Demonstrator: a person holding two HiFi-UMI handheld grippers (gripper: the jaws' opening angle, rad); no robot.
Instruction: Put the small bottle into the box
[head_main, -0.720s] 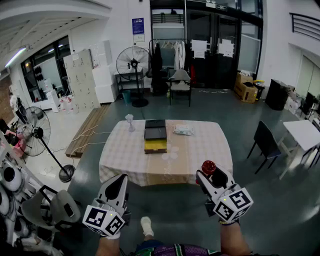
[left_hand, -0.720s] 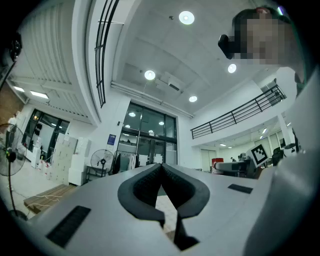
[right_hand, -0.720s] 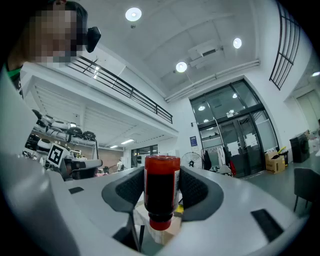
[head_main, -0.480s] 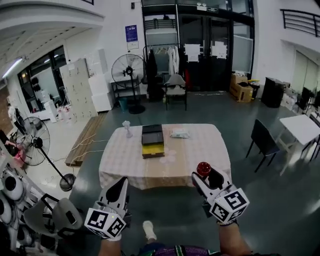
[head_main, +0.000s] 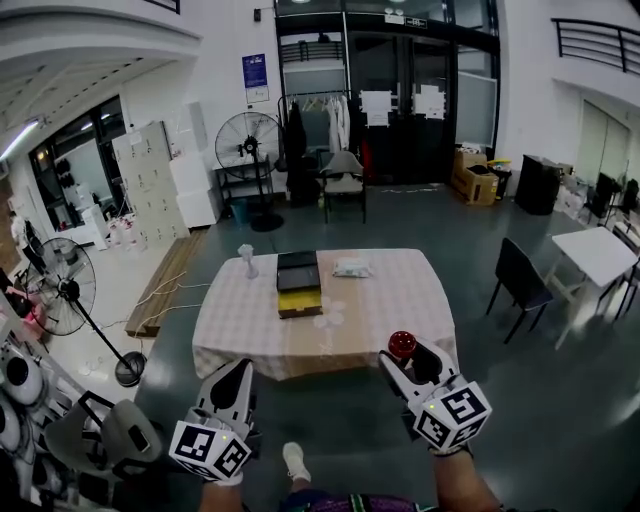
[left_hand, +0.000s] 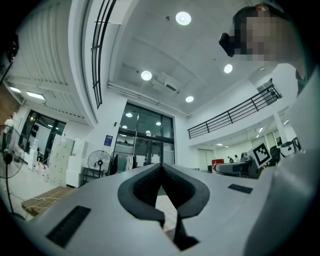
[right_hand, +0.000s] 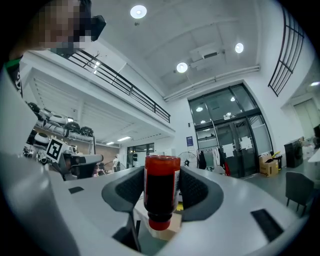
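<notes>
Okay, two grippers, both held low in front of the person, short of the table (head_main: 240, 320). The left gripper (head_main: 237, 377) sat at 7 o'clock in the head view, jaws pinched together at the tips, nothing between them. The right gripper (head_main: 408, 362) sat at 5 o'clock, jaws fairly wide and clamped on one small bottle (head_main: 402, 344), pads pressing both its sides. The bottle looked dark red. In the right gripper view its red cap end pointed down and its other end rose above the pads. So the bottle was up in the air, well apart from the box (head_main: 299, 282).

One table stood at 12 o'clock from the person, with a checked cloth over it. Three things lay on it:
- one box, dark with a yellow near edge, at about 11 o'clock from the table's middle
- one small pale vase-like object (head_main: 246, 260) at the box's 9 o'clock, apart from it
- one clear plastic bag (head_main: 352, 268) at the box's 3 o'clock, also apart

There were two standing fans (head_main: 248, 142), one at 11 o'clock behind the table and one at 9 o'clock. There were two chairs (head_main: 343, 178), one at 12 o'clock past the table and one black at 3 o'clock. One shoe (head_main: 292, 461) showed at 6 o'clock between the grippers.
</notes>
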